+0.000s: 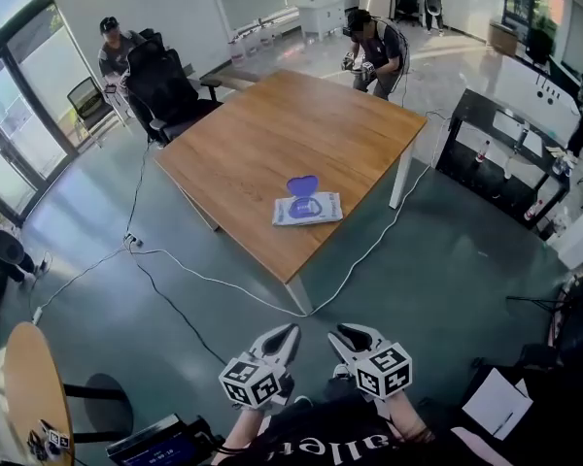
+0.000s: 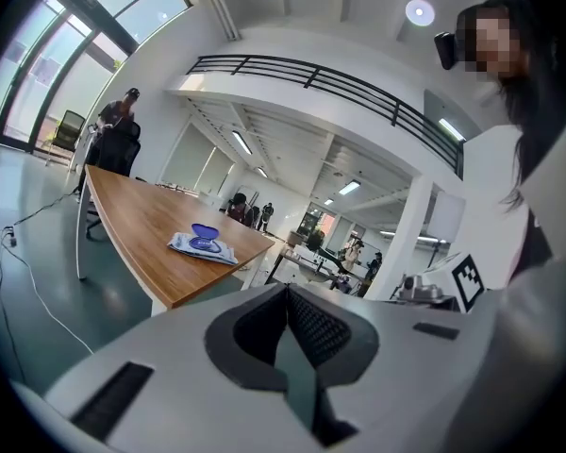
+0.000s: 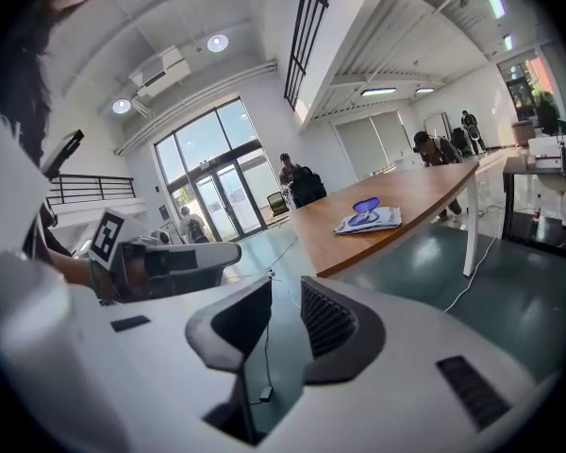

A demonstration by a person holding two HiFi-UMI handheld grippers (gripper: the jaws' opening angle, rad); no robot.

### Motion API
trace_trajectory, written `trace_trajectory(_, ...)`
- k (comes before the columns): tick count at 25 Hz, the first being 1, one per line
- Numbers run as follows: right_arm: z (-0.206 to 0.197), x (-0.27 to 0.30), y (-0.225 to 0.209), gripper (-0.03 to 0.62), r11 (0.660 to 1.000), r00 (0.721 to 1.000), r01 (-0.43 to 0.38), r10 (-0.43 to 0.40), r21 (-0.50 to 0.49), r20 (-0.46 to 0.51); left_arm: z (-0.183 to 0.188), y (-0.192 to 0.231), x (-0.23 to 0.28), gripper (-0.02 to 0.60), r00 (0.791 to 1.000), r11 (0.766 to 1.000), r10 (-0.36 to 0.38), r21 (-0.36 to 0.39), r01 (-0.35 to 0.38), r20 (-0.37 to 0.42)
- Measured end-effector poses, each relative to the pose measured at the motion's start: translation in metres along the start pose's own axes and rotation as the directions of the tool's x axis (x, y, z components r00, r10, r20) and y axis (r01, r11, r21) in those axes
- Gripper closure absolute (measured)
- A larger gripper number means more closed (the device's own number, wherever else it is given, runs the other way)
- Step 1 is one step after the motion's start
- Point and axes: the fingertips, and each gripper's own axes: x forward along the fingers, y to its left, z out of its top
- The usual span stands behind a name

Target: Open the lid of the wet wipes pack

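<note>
The wet wipes pack lies flat near the front edge of the wooden table, with its purple lid standing open. Both grippers hang well short of the table, over the floor, close to the person's body. My left gripper is shut with nothing in it; its pads meet in the left gripper view, where the pack shows far ahead. My right gripper stands open a little and empty, the pack far off on the table.
A white cable runs over the floor between me and the table. A black office chair stands at the table's far left, with people beyond. A black bench is at the right, a round wooden table at lower left.
</note>
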Motion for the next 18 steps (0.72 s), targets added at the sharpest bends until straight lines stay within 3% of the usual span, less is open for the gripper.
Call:
trace_trajectory(6,-0.022,-0.003,0.061,0.494,0.998,0.999,-0.044,0.043,0.036,0.013,-0.020,-0.007,-0.049,0.577,0.999,0.999,-0.041,-0.018,0.041,-0.016)
trace_trajectory(18,-0.059,-0.018,0.114,0.494,0.999,0.999,0.040,-0.040,0.006,0.023,-0.049,-0.020,-0.122,0.571,0.996,0.996,-0.086,0.008,0.087,-0.035)
